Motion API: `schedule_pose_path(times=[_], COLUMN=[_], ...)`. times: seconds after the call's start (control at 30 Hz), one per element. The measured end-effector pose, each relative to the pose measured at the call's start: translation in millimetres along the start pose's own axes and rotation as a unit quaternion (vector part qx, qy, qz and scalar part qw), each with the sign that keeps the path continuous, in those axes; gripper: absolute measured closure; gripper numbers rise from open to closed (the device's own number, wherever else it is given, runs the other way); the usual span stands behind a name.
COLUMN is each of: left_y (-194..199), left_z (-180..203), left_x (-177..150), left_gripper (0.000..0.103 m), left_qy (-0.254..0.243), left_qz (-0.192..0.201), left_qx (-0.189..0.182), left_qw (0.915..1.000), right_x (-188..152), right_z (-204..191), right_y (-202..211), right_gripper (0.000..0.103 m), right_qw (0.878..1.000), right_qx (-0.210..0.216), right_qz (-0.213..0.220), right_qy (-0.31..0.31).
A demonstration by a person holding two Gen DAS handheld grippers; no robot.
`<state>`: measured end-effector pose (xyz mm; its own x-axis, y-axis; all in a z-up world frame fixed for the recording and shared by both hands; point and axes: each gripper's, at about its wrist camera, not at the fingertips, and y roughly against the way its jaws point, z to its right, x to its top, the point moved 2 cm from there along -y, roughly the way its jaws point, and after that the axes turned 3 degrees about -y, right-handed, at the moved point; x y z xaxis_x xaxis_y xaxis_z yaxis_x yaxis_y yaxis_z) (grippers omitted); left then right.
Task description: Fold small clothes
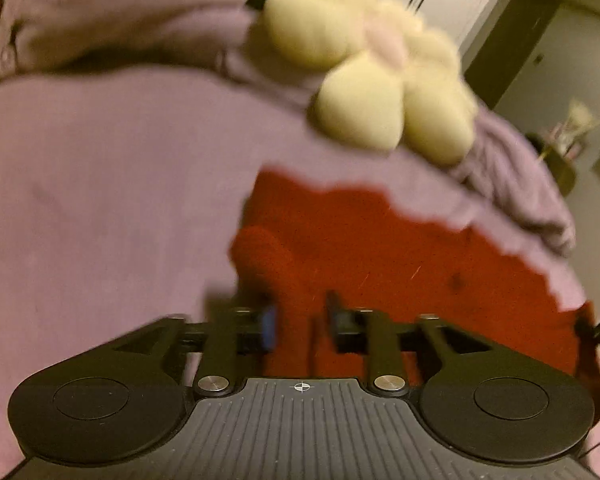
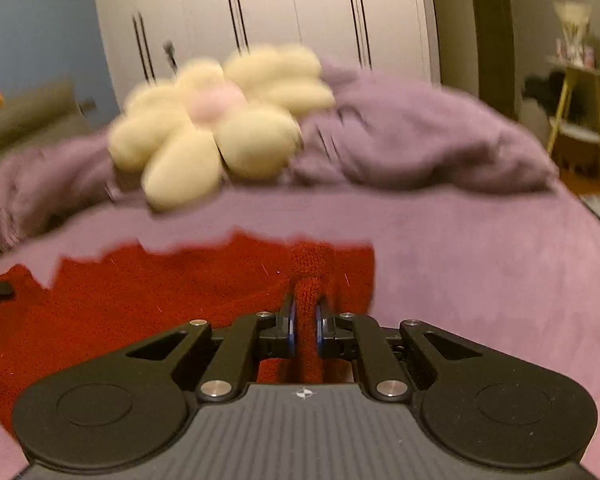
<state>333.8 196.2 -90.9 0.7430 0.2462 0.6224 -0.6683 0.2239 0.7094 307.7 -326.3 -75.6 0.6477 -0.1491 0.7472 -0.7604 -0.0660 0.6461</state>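
Pinching one red knit garment [image 2: 180, 304], right gripper [image 2: 305, 330] jaws narrow; left gripper [image 1: 302, 322] jaws part-open (blurred).

No readable writing anywhere

Only a small crosshair mark sits on each gripper body [image 1: 302, 387] [image 2: 303, 393]; no words or numbers show.

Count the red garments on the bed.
1. A single red knit garment lies on the purple bedspread, in front of the flower pillow, with a fold in the right claw. Others may be out of frame.
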Motion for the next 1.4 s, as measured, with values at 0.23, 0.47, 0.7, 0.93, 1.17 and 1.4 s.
schedule_pose_path(times=[0.23, 0.47, 0.7, 0.93, 1.17, 1.4], left_y=[-11, 31, 63, -53, -94, -88], left_z=[-20, 17, 68, 60, 30, 24], left_x=[-12, 16, 100, 89, 58, 55], left_gripper=[0.062, 0.092, 0.092, 0.091, 0.071, 0.034], left_qy=[0.042, -0.03, -0.095, -0.079, -0.055, -0.028], left_qz=[-0.009, 0.039, 0.157, 0.108, 0.07, 0.061], left_qx=[-0.027, -0.038, 0.007, 0.107, 0.135, 0.138], left_qw=[0.9987, 0.9981, 0.9829, 0.9852, 0.9869, 0.9881], right_x=[-14, -5, 66, 75, 46, 40], right_z=[2, -28, -50, -41, -39, -35], right_y=[-8, 9, 18, -95, -140, -147], right_gripper=[0.075, 0.096, 0.096, 0.096, 0.095, 0.07], right_qw=[1.0, 0.995, 0.983, 0.983, 0.976, 0.973], right_qx=[0.02, -0.033, -0.094, -0.163, -0.193, -0.204], right_qz=[-0.017, 0.008, 0.126, 0.063, 0.031, 0.022], right_qy=[-0.006, 0.092, 0.09, 0.059, 0.091, 0.101])
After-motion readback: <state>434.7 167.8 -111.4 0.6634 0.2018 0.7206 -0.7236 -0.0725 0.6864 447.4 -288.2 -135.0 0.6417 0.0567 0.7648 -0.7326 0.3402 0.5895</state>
